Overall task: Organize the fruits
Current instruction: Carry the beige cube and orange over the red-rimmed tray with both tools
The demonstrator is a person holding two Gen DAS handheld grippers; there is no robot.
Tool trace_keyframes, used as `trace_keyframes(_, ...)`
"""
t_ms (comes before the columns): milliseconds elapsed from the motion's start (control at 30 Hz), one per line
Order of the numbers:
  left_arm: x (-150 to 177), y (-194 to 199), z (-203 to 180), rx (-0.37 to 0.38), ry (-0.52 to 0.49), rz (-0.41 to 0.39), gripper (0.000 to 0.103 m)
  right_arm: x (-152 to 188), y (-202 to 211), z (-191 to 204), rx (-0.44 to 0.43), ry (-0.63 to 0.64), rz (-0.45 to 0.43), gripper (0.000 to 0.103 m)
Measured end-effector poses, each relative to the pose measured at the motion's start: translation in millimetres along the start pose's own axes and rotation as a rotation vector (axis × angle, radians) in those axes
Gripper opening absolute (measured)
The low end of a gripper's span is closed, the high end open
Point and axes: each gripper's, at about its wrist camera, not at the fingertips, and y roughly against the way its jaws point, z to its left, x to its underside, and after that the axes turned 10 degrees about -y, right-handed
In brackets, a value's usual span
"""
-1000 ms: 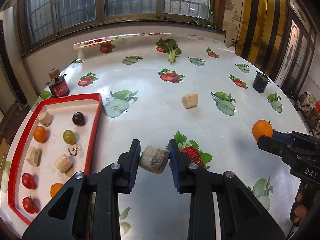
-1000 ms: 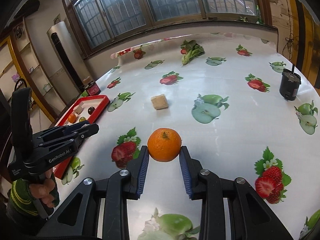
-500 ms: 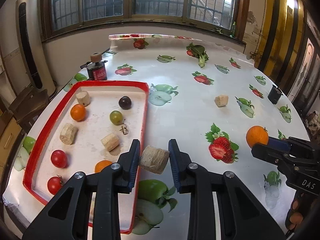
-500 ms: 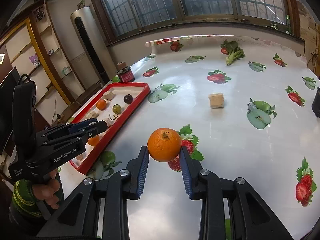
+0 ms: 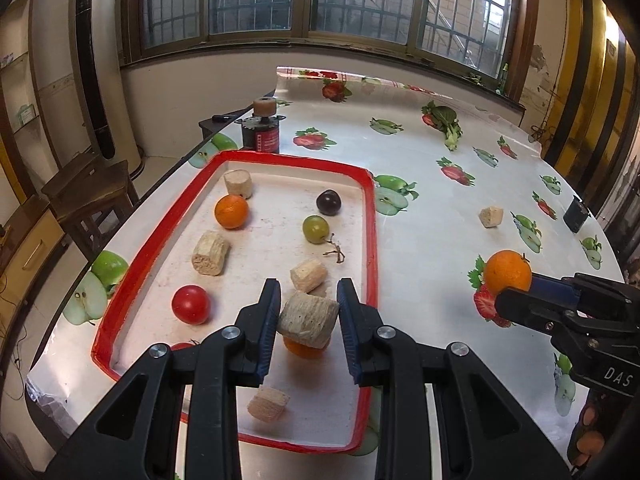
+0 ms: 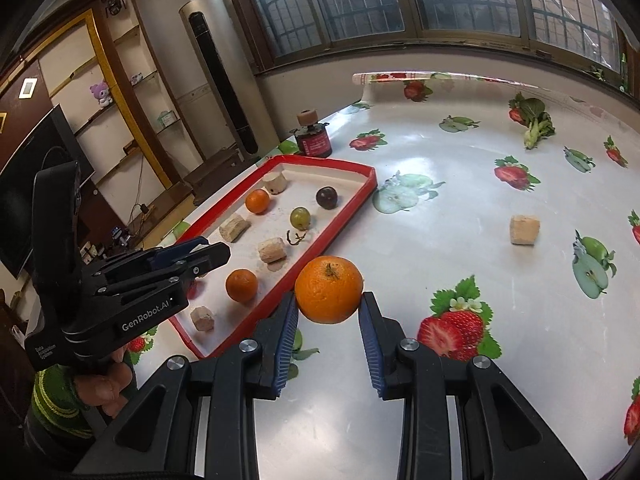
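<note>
Orange (image 6: 329, 289) clamped in my right tongs (image 6: 328, 322), beige cylinder (image 5: 308, 320) in my left tongs (image 5: 308, 322): lower each onto bare tray (image 5: 374, 240) floor before releasing.

Barred windows (image 5: 320, 0) span 12 o'clock, daylight through them. Tall floor-standing air conditioner (image 5: 96, 76) at 10 o'clock against pale wall. Wooden stool (image 5: 88, 196) at 9 o'clock. Gold-framed shelving (image 6: 116, 92) on side wall, purple plush toy (image 6: 100, 93) on shelf. Dark screen (image 6: 36, 160) at 9 o'clock.
</note>
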Motion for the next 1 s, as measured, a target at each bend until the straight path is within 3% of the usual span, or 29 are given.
trace_keyframes(1000,27,-5,124,-0.076,0.223,0.034,0.027,-33,-93,76,-0.080,0.097,0.092,0.032)
